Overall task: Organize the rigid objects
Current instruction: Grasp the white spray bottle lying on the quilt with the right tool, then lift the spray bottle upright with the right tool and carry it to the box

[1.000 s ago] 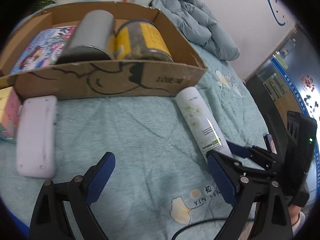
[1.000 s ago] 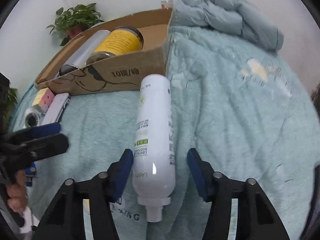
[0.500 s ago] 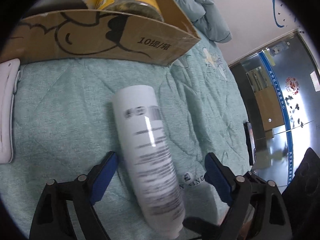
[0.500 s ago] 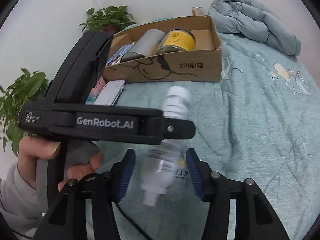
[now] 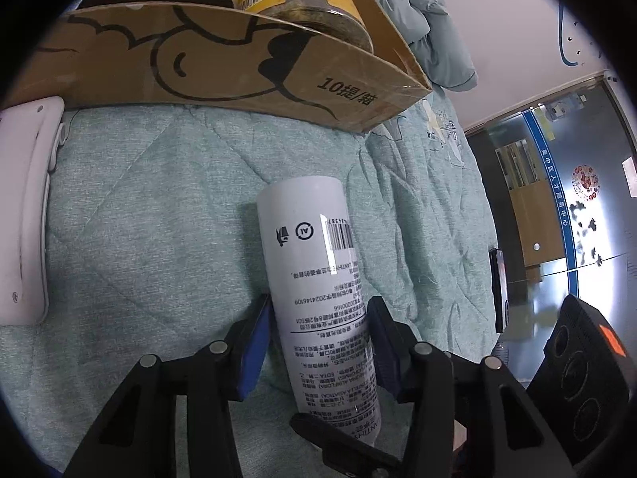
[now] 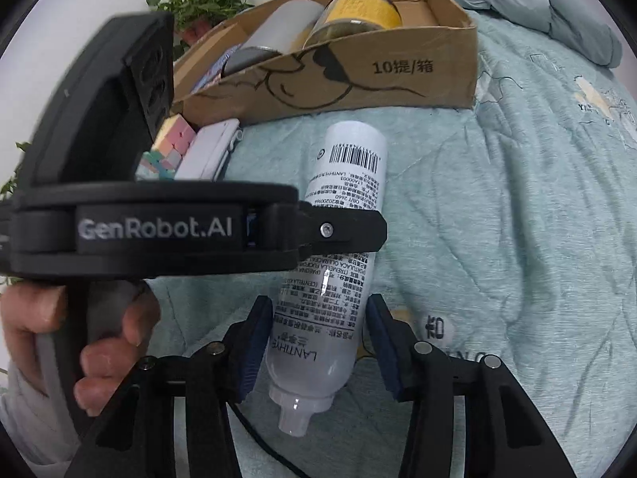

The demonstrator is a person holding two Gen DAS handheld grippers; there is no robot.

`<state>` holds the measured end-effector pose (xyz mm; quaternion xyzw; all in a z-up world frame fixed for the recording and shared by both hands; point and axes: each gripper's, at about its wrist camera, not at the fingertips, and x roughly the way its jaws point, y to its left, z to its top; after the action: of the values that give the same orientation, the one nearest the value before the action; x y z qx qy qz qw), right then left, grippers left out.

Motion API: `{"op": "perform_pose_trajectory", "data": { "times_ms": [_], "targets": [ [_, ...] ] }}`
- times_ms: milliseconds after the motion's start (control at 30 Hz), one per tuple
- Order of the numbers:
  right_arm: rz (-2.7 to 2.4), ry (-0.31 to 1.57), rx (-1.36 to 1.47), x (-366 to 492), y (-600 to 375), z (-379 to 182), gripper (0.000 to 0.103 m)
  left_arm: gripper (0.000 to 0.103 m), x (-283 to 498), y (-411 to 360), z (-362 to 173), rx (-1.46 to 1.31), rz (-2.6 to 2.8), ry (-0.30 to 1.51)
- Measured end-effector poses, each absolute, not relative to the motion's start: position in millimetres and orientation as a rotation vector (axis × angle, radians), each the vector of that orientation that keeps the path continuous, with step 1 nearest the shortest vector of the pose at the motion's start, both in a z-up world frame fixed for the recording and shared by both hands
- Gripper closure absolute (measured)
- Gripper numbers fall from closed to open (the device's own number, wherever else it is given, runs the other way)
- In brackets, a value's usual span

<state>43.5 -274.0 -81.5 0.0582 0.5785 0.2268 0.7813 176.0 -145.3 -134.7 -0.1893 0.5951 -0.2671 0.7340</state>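
Task partly done, as far as I can judge. The cardboard box (image 6: 398, 67) on the bed (image 6: 517, 207) already holds a grey can (image 6: 274, 36), a yellow-labelled jar (image 6: 358, 12) and what looks like a colourful book (image 6: 215, 67) at its far end. Still outside it: the white spray bottle (image 6: 338, 247), a white case (image 6: 207, 151) and a pastel cube (image 6: 167, 147), the last two lying just beside the box's front wall. The bottle lies on its side on the quilt near the box, nozzle end toward me in the right wrist view. Both tongs are on it now. My left tongs (image 5: 318, 342) have just been closing, and their blue pads sit against the bottle's mid-body on both sides; I read that as a grip. My right tongs (image 6: 318, 342) straddle the lower body near the shoulder, the left pad touching, the right pad apparently touching as well, so I take them as clenched on the bottle too, with less certainty. Whether the bottle is lifted off the quilt I cannot tell. Left to do, in my estimate: carry the bottle into the box's free end beside the jar, then the case and cube.
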Motion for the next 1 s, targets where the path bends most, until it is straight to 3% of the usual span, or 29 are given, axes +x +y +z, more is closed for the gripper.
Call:
{"op": "perform_pose_trajectory", "data": {
  "times_ms": [167, 533, 1000],
  "targets": [
    [0.473, 1.218, 0.099, 43, -269, -73, 0.057, 0.057, 171, -140, -116, -0.420, -0.610, 1.250],
    [0.419, 0.966, -0.043, 39, -258, 13, 0.058, 0.059, 170, -140, -19, -0.350, -0.655, 0.996],
    [0.381, 0.855, -0.067, 69, -265, 66, 0.058, 0.059, 213, -148, 22, -0.310, -0.680, 0.907]
  ]
}}
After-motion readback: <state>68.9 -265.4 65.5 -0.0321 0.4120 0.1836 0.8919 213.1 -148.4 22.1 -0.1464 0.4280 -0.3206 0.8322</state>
